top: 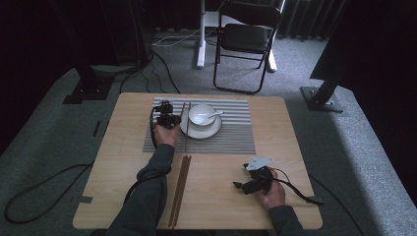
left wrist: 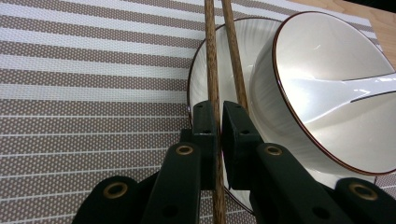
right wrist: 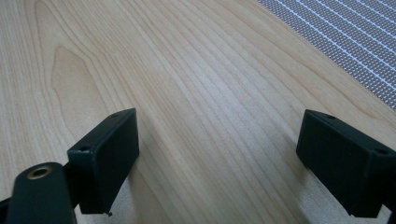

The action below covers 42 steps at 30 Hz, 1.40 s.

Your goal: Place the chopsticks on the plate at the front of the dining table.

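Left gripper (left wrist: pixel 218 116): jaws clamped on chopsticks (left wrist: pixel 211 60), at left rim of saucer (left wrist: pixel 198 79) on striped mat (left wrist: pixel 84 84). Bowl (left wrist: pixel 327 56) with spoon (left wrist: pixel 355 88) just beside. Second chopstick pair (top: pixel 180 189) mid-table (top: pixel 221 196). Right gripper (right wrist: pixel 217 154): jaws apart, over bare wood. Folding chair (top: pixel 246 39) beyond, grey carpet.

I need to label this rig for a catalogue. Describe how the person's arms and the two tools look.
Both forearms wear dark grey long sleeves. The left tool is black, with blocky rectangular jaw pads on arms studded with brass-coloured rivets, and trails a black cable. The right tool is black too, topped by a pale grey three-cornered plate, with its own cable.
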### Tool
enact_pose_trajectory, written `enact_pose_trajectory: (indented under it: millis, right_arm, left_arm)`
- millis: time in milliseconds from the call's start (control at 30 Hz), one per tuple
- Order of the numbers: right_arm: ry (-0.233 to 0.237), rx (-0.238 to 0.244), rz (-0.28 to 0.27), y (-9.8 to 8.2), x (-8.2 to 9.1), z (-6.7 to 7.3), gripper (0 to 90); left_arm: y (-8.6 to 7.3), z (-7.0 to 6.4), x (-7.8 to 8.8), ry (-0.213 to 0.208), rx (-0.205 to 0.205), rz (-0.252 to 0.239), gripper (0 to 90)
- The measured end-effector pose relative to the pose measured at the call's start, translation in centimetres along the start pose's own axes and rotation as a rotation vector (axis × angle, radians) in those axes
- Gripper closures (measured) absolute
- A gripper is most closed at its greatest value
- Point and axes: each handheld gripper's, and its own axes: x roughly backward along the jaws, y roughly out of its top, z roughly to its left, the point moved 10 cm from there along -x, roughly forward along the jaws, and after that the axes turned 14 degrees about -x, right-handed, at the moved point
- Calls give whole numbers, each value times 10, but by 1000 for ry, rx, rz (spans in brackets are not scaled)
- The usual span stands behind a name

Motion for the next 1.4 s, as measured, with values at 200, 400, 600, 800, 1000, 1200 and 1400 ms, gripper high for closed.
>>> enact_pose_trajectory:
  millis: [200,400,600,800,1000,1200,1400]
  right_arm:
    - [0,1,0,0,0,0,124]
    - [0,1,-1,0,0,0,124]
    - [0,1,0,0,0,0,124]
    - [0,1,0,0,0,0,124]
    - [0,1,0,0,0,0,124]
    - [0,1,0,0,0,0,124]
    - [0,1,0,0,0,0,124]
  left_arm:
    - [0,-2,-3,-2,-5,7,849]
    - [0,-4,-5,-10,-5,11,849]
    - [2,-6,-6,-20,-11,8,849]
    - [4,-7,-7,-25,-11,2,849]
    - [4,-8,-8,-23,-9,1,849]
    - [4,-5,-10,-21,-4,3,849]
    - [6,-5,-9,-27,-7,-2,849]
